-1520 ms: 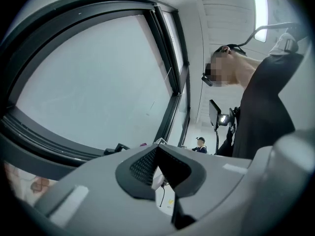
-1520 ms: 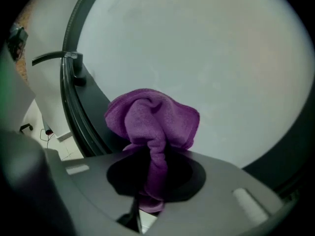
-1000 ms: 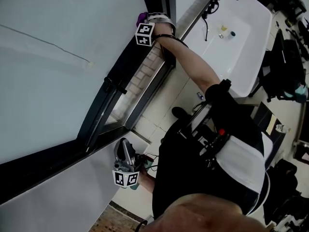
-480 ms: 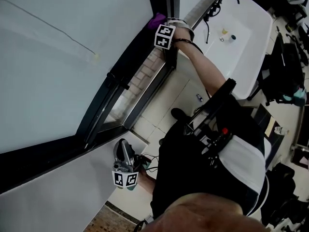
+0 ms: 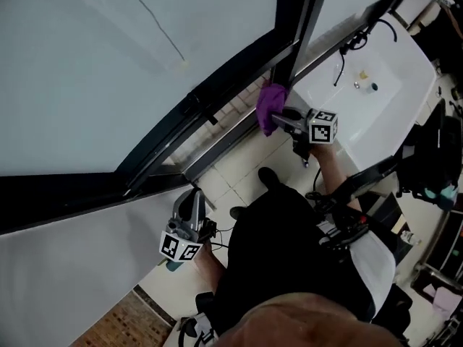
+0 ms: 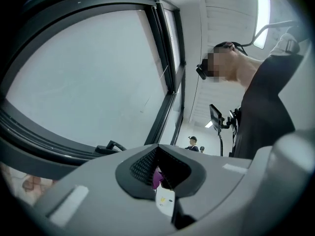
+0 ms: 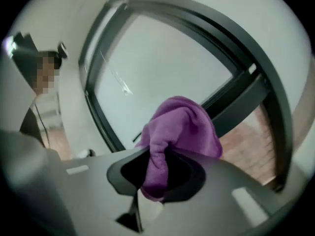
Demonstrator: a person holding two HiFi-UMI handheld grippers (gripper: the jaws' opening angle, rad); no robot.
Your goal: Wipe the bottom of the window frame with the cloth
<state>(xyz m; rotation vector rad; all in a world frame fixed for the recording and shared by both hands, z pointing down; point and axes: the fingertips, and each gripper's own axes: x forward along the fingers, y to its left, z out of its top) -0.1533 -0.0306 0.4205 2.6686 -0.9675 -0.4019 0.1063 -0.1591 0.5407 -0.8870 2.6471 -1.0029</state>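
The right tool [image 5: 282,116] is closed firmly on the purple cloth [image 5: 269,107], and in the right gripper view the cloth [image 7: 181,126] is seen pinched by one fold between the jaws, with the rest left bunched beyond the tips of the tool [image 7: 158,177]. It is judged that the loose bunch is kept forward so that soft fabric, not the jaws, is what meets the metal. The cloth is held near the bottom rail of the window frame [image 5: 231,74], close to the upright post [image 5: 293,45] and above the brick ledge [image 5: 235,110]; whether it is touching the rail cannot be told, and it looks to be slightly off it.

The left tool [image 5: 192,202] is held low beside the person's body [image 5: 289,259], well apart from the frame. Its jaws [image 6: 157,149] are drawn together and nothing is seen to be gripped; it is evidently parked out of the way while one side does the wiping.

Beyond the frame, the large glass pane [image 5: 108,63] is seen, and a white sink [image 5: 376,107] stands to the right
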